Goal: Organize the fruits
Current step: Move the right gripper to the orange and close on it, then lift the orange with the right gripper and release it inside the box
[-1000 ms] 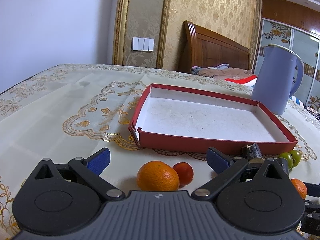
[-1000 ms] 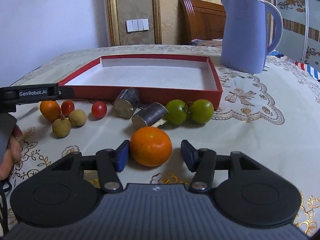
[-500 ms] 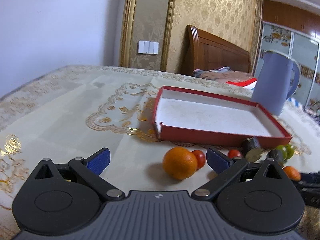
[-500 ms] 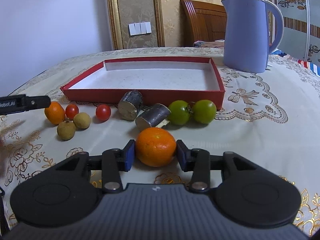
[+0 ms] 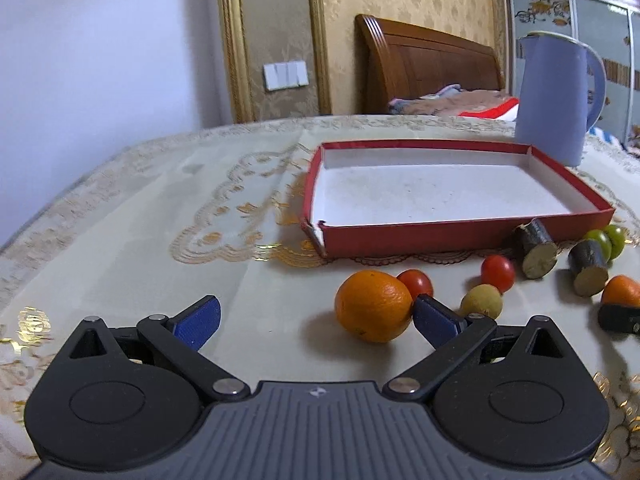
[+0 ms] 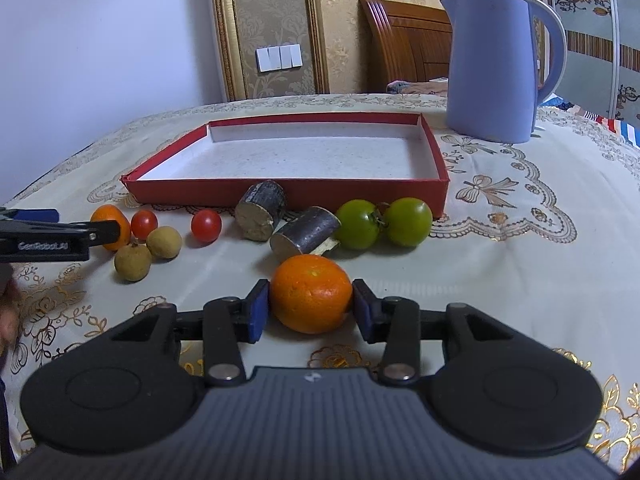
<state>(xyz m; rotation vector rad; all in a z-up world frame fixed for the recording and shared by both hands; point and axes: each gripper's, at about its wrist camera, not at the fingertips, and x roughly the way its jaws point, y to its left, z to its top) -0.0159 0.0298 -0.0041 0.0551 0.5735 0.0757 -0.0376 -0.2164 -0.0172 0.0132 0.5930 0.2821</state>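
Right gripper [image 6: 311, 307]: blue pads closed on both sides of a round, dimpled orange [image 6: 311, 293] resting on the cream embroidered tablecloth [image 6: 520, 264]. Judged step: lift, carry to tray. Raise straight up first; the fruit is round and may roll out of the pads.

Left gripper [image 5: 316, 318]: jaws wide open, empty; a second orange [image 5: 373, 305] lies just inside its right pad, unheld.

Beyond: two dark cylindrical cut stalk pieces [image 6: 306, 229], two green tomatoes [image 6: 384, 222]; clear these on the way.

Farthest: shallow red cardboard tray with white floor [image 6: 434, 190], holding nothing. Set down low, centred.
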